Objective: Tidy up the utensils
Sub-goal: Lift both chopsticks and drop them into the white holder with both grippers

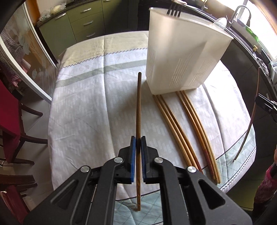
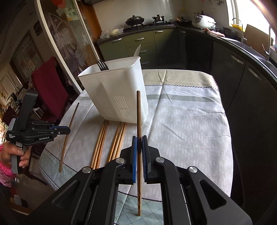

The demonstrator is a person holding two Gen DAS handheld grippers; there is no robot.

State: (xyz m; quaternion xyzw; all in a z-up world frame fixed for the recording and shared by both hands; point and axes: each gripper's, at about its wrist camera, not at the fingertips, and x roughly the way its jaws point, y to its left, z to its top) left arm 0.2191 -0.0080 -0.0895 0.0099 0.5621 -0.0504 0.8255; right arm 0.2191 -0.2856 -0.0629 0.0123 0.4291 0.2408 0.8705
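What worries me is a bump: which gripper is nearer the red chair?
Left. The left gripper hangs by the table's left edge, near the red chair; the right gripper sits farther right.

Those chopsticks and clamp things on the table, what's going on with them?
A person is sorting utensils with a handheld gripper in each hand. The left gripper is shut on one dark chopstick, and the right gripper is shut on another dark chopstick. Two bundles of light chopsticks lie on the tablecloth in front of a white utensil holder, which already has a fork in it.
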